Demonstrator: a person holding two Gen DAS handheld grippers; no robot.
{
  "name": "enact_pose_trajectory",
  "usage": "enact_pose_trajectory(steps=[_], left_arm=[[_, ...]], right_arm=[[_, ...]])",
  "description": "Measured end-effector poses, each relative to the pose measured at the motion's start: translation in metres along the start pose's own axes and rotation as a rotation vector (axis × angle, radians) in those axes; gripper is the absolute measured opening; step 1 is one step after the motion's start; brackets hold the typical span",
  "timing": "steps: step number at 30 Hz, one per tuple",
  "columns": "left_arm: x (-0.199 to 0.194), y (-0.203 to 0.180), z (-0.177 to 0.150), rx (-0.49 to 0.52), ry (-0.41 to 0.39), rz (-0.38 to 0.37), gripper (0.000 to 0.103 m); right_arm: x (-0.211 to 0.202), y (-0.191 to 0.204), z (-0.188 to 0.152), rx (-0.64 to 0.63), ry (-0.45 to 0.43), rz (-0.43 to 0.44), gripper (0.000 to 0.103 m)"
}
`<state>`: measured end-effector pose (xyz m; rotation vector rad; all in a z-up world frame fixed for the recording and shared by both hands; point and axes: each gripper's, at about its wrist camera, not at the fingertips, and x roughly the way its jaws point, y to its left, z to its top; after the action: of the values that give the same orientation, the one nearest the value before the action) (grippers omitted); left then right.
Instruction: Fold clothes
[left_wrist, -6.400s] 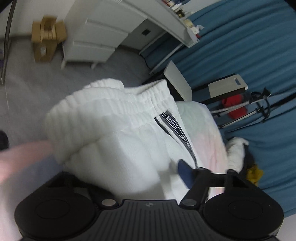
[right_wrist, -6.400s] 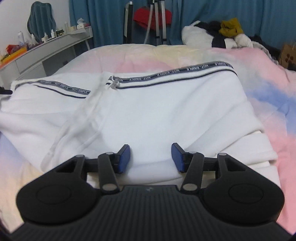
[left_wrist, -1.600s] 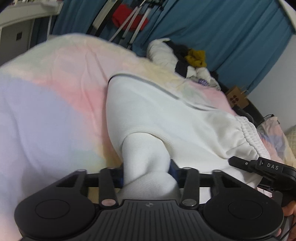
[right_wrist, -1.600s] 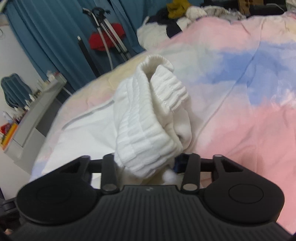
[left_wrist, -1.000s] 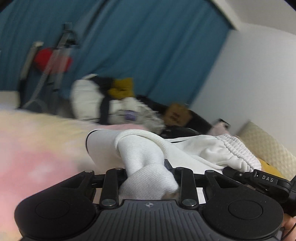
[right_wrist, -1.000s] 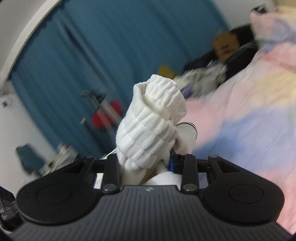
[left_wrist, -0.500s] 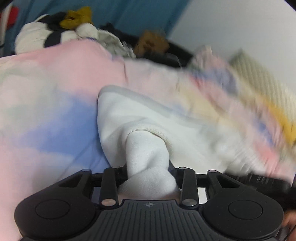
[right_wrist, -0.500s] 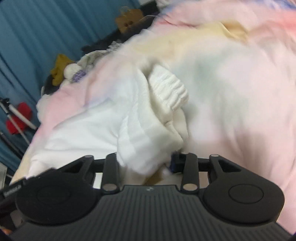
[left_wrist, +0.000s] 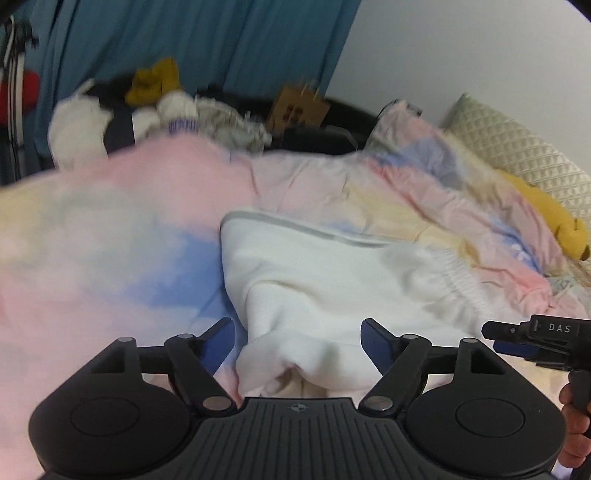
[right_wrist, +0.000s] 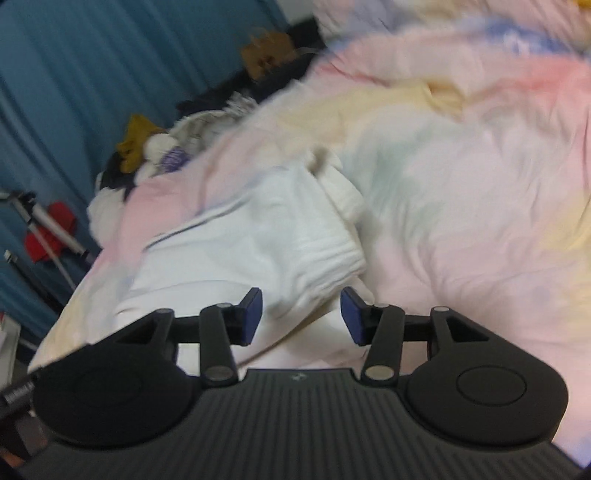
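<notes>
Lying across the pastel pink, blue and yellow quilted bedspread (left_wrist: 110, 236) is the white fleece garment with a dark side stripe and ribbed elastic cuff (left_wrist: 332, 280), doubled over on itself into a compact slab. Stripe edge runs along its far side; ribbed cuff bunched at one end, seen in right wrist view (right_wrist: 325, 229).

Left gripper (left_wrist: 297, 334): jaws spread, nothing clamped; a lump of white cloth sits between the blue pads but clear of both. Right gripper (right_wrist: 301, 314): jaws likewise apart, fabric between, not pinched.

Judgement: one fold laid down and let go. Edges look uneven, near corner rumpled. Likely left: smoothing, perhaps one more fold. Heap of mixed clothes (left_wrist: 147, 110) at far bed edge, untouched.
</notes>
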<state>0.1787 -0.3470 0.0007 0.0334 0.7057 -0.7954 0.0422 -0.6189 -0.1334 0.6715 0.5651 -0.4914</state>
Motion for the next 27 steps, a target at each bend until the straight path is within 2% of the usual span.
enact_pose_trajectory(steps=[3,4,10,15,21,23,24,27], left_arm=[[-0.055,-0.012,0.003,0.038,-0.054,0.009,0.088],[-0.070,-0.016,0.004,0.046,-0.060,0.001,0.093],[-0.153,-0.029,-0.006,0.072,-0.124,0.010,0.098],[-0.216,-0.033,-0.021,0.080,-0.184,0.027,0.103],[-0.262,-0.023,-0.045,0.069,-0.200,0.063,0.103],[-0.273,-0.018,-0.054,0.064,-0.214,0.076,0.103],[-0.277,-0.015,-0.058,0.064,-0.223,0.082,0.103],[-0.283,-0.007,-0.069,0.065,-0.237,0.097,0.103]], right_arm=[[-0.044,0.023,-0.006,-0.082,-0.043,0.010,0.050],[-0.059,0.032,-0.009,-0.109,-0.063,0.019,0.050],[-0.132,0.088,-0.031,-0.240,-0.148,0.084,0.050],[-0.167,0.118,-0.054,-0.306,-0.191,0.115,0.051],[-0.186,0.141,-0.084,-0.359,-0.251,0.130,0.061],[-0.188,0.146,-0.094,-0.373,-0.276,0.134,0.070],[-0.188,0.147,-0.099,-0.376,-0.291,0.135,0.079],[-0.183,0.150,-0.112,-0.366,-0.303,0.142,0.087]])
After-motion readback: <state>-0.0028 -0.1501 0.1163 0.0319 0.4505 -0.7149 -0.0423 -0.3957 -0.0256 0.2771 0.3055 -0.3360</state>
